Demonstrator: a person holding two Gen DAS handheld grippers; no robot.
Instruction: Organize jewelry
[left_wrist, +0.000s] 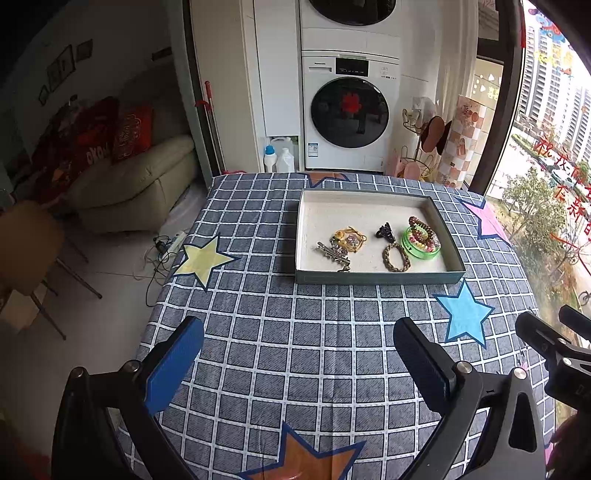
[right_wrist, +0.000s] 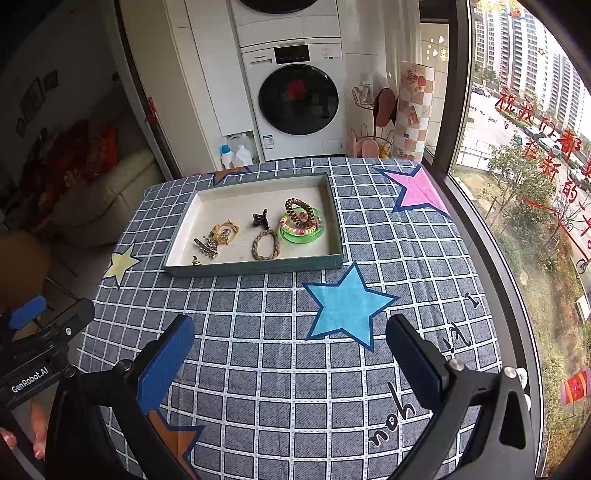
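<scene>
A shallow grey-green tray (left_wrist: 376, 277) (right_wrist: 255, 268) with a pale lining sits on the checked tablecloth. In it lie a silver hair clip (left_wrist: 333, 253) (right_wrist: 207, 246), a gold ornament (left_wrist: 349, 236) (right_wrist: 224, 232), a black claw clip (left_wrist: 385, 231) (right_wrist: 260, 218), a braided bracelet (left_wrist: 396, 258) (right_wrist: 265, 245), a green bangle (left_wrist: 421, 245) (right_wrist: 301, 230) with beads, and a brown coil hair tie (left_wrist: 421, 226) (right_wrist: 300, 212). My left gripper (left_wrist: 297, 341) and right gripper (right_wrist: 290, 338) are both open and empty, over the cloth in front of the tray.
The table (left_wrist: 258, 332) carries a blue-grey cloth with coloured stars. A washing machine (left_wrist: 349, 118), detergent bottles (left_wrist: 277, 157) and a shoe rack (left_wrist: 424, 144) stand behind it. A sofa (left_wrist: 140, 184) is left, a window (right_wrist: 524, 166) right.
</scene>
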